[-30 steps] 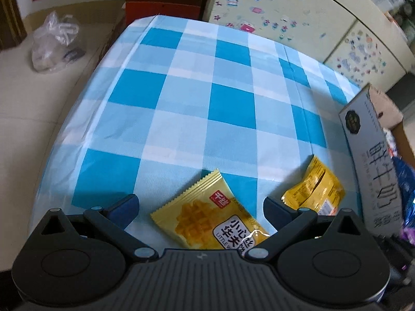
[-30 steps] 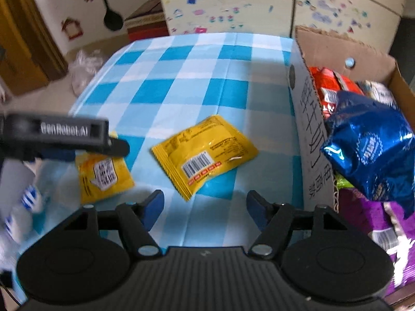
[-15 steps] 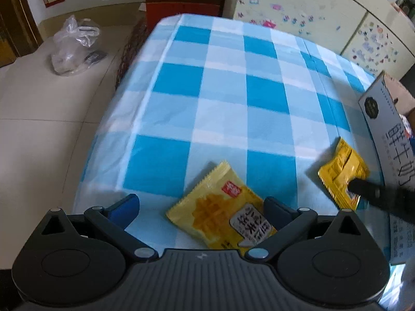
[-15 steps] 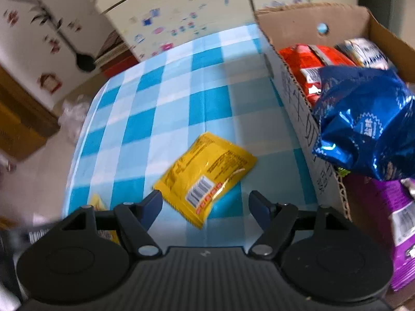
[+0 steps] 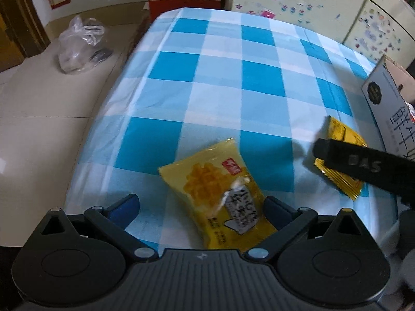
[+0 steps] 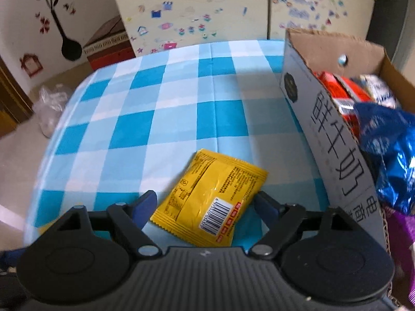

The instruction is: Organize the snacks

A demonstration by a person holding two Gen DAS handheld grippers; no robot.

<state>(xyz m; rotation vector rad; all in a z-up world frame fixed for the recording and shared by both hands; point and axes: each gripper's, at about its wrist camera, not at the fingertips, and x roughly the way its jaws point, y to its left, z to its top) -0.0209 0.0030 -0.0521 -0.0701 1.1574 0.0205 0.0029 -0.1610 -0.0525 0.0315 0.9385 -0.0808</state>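
Presently, items as they lie:

- Right gripper (image 6: 206, 202): jaws have just been opening and stand spread to either side of a yellow packet (image 6: 211, 198); the pads do not press on it. Judged to be widening so as to take the packet across its width.
- Yellow packet: flat on the bench (image 6: 181, 119), barcode side up, corner toward the box, just beside the box wall. Its place near the box suggests a short carry.
- Left gripper (image 5: 201, 207): jaws spread, pinching nothing; a waffle packet (image 5: 220, 194) lies between them, printed face up, its lower right edge close to the right finger. Contact there cannot be told.
- Box (image 6: 334, 153): open cardboard carton at the right edge of the bench, already holding a blue bag (image 6: 389, 155), red packs (image 6: 339, 90) and a purple bag (image 6: 402, 230). Judged the destination for loose snacks.
- Obstructions: the box's tall near wall stands between the yellow packet and the inside, so a lift over it seems needed. The blue bag fills much of the near part.
- Surroundings: checked cloth over the bench; a clear plastic bag (image 5: 80, 44) on the floor, well apart; a stickered cabinet (image 6: 207, 10) behind.
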